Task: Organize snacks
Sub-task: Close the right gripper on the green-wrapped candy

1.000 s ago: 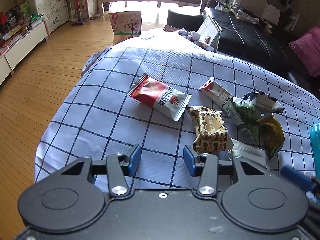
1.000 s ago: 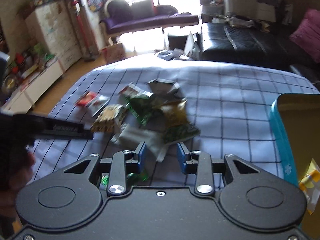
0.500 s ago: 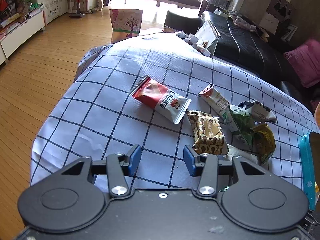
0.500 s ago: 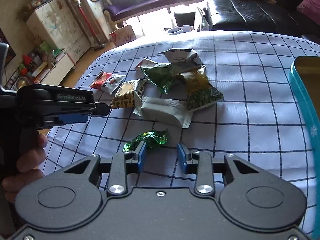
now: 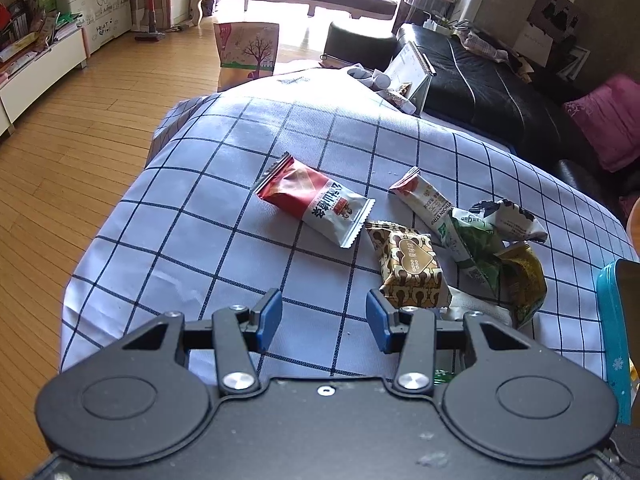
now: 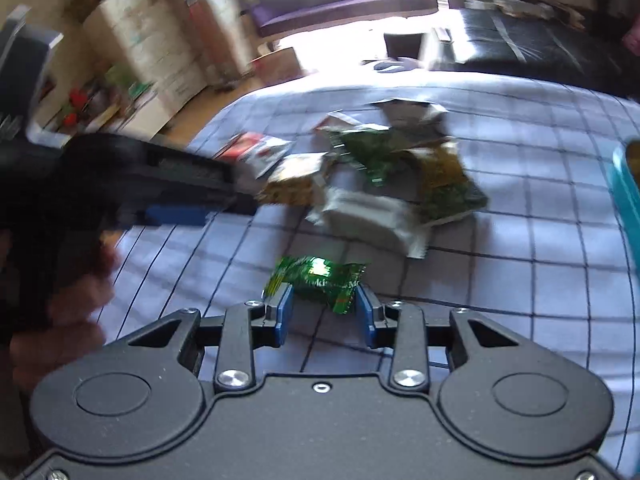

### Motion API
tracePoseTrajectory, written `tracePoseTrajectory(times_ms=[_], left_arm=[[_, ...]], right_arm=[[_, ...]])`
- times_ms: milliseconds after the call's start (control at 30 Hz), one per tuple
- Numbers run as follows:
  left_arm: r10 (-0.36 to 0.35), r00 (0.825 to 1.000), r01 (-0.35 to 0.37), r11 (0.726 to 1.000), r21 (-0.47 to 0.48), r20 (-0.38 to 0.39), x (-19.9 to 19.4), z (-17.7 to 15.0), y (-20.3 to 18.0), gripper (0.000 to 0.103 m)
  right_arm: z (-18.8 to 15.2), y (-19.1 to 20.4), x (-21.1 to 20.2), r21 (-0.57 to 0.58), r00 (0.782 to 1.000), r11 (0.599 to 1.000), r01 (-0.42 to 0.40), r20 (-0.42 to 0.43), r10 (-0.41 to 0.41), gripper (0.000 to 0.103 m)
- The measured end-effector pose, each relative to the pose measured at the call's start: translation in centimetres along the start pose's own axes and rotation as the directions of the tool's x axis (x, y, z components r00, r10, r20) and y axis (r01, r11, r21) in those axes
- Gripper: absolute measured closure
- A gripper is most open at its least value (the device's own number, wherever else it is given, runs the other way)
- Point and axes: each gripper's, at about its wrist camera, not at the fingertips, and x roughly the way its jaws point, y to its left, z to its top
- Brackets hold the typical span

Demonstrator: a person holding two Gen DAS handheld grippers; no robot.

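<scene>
The right gripper comes in low over a checked cloth, its blue pads parted, with a green candy lying partly between them; the wrapper looks to rest on the cloth, not pinched, though blur keeps contact at the pads from being certain. The left gripper hangs over bare cloth with its jaws apart and nothing between them; in the right view it reaches in from the left, a person's hand on its grip. Just beyond the candy sits a heap of packets: a white pack, a brown patterned pack, green bags and a dark yellow bag, touching or overlapping. A red-and-white packet lies a little apart on the far left of the heap. A teal-rimmed tin shows at the right edge of the cloth; its inside is mostly out of view. Judging by the spread, the sorting has hardly begun: almost every snack seen is loose on the cloth, and the candy appears to be the piece in hand for the next pickup, the tin a likely destination.
</scene>
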Motion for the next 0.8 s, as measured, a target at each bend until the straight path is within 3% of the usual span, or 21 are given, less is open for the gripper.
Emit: tracePoseTrajectory(times_ms=[300, 467, 800], left_arm=[[-0.003, 1.000, 0.003, 1.000, 0.000, -0.007, 0.1, 0.0, -0.1, 0.056], [-0.008, 1.000, 0.008, 1.000, -0.001, -0.004, 0.0, 0.0, 0.0, 0.056], [-0.014, 1.000, 0.014, 1.000, 0.008, -0.025, 0.5, -0.1, 0.3, 0.056]], right_arm=[[0.3, 0.1, -0.8, -0.055, 0.996, 0.996, 0.070, 0.053, -0.067, 0.057], [0.7, -0.8, -0.3, 0.033, 0.992, 0.998, 0.055, 0.108, -0.058, 0.057], [1.4, -1.8, 2.0, 0.086, 0.993, 0.994, 0.061, 0.098, -0.070, 0.057]])
